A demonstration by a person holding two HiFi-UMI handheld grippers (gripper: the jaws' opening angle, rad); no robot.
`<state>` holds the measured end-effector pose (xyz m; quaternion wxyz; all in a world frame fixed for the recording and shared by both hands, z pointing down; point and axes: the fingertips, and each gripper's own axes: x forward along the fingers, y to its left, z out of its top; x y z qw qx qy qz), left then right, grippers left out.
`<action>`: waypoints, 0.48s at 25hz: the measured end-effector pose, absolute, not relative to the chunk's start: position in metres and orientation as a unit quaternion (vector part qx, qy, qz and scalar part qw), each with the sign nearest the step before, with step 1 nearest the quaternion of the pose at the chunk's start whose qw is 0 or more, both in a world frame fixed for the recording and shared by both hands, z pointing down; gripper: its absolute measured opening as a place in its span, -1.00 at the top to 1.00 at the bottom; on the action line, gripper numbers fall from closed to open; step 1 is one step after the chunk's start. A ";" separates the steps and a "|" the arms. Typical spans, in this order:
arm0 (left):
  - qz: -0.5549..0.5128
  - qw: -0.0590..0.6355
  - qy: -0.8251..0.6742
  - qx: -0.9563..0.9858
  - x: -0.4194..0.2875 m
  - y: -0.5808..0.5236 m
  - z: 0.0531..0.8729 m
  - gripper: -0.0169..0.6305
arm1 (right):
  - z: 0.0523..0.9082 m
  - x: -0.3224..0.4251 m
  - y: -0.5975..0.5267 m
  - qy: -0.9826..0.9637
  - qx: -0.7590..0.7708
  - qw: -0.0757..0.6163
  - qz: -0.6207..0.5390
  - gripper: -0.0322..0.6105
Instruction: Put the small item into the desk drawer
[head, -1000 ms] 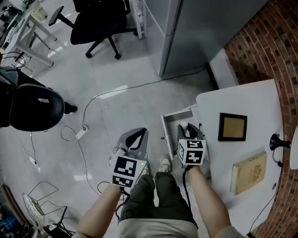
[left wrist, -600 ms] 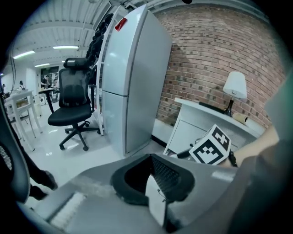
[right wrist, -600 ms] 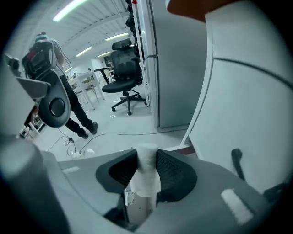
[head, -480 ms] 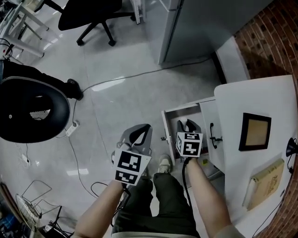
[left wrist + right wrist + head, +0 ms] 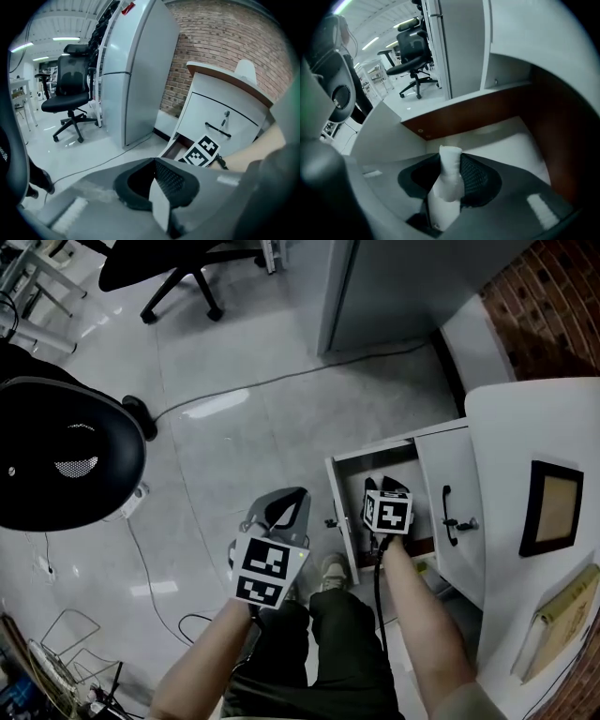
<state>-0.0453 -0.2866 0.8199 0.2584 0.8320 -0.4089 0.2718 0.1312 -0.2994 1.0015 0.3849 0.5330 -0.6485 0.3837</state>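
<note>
item [image 5: 447, 187]: small, white, soft-looking, elongated | pose: upright, pinched between the jaws of the right hand-held gripper [image 5: 452, 174] | place: inside the drawer [image 5: 480, 108], above its floor | drawer: stood pulled open; white front, brown inner walls, pale floor

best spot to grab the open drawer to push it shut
The small handle on the front panel of the open drawer, approached from the floor side: it sticks out of that outer face, toward the left gripper. The right gripper, holding the white item, fills the inside.
</note>
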 end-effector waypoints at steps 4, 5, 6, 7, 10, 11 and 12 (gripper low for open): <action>0.272 0.260 -0.405 0.833 -0.043 -0.284 0.828 0.94 | 1.020 0.140 -0.295 -0.636 0.537 0.387 0.395 0.47; 0.273 0.260 -0.404 0.833 -0.043 -0.283 0.829 0.94 | 1.023 0.142 -0.293 -0.633 0.540 0.384 0.400 0.46; 0.274 0.260 -0.404 0.833 -0.044 -0.283 0.830 0.94 | 1.025 0.144 -0.291 -0.630 0.543 0.382 0.404 0.45; 0.274 0.261 -0.404 0.833 -0.045 -0.282 0.830 0.94 | 1.025 0.144 -0.290 -0.629 0.544 0.381 0.404 0.42; 0.277 0.266 -0.405 0.830 -0.048 -0.279 0.829 0.94 | 1.019 0.143 -0.287 -0.635 0.544 0.378 0.397 0.36; 0.278 0.267 -0.405 0.829 -0.049 -0.278 0.827 0.94 | 1.015 0.144 -0.286 -0.636 0.544 0.379 0.395 0.36; 0.280 0.268 -0.405 0.828 -0.050 -0.277 0.825 0.94 | 1.010 0.144 -0.285 -0.635 0.545 0.380 0.393 0.37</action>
